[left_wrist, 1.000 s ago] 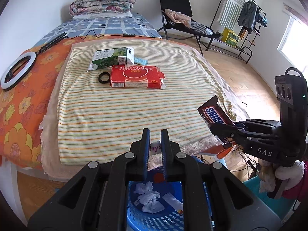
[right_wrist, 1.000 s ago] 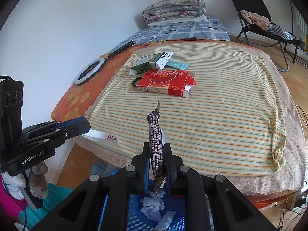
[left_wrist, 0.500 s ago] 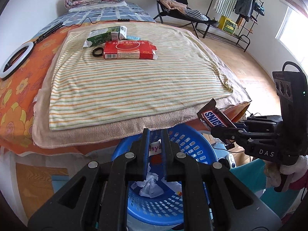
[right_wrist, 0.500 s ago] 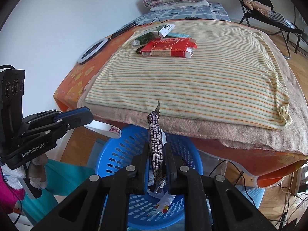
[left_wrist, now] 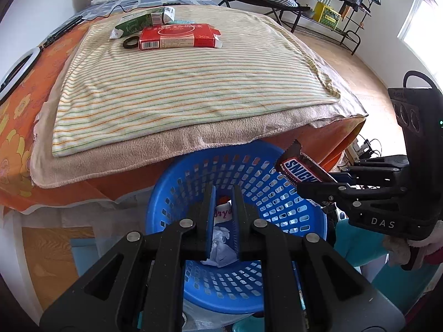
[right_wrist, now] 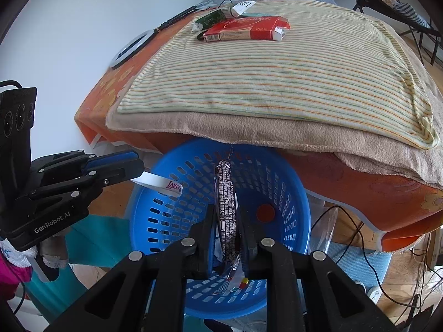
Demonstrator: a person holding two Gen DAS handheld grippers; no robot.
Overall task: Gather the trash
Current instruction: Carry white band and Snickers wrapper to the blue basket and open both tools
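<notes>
Both grippers lower; basket (left_wrist: pixel 282 166) rim near.

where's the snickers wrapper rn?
Snickers wrapper sits between the right gripper fingers over the blue basket, just below the bed edge; at the right in the left wrist view.

I'm seeing the bed (left_wrist: pixel 22 144) carrying a striped cloth (left_wrist: pixel 193 83); a red box (left_wrist: pixel 177 37), green carton (left_wrist: pixel 133 25) and black ring (left_wrist: pixel 130 42) are lying at its far end.
</notes>
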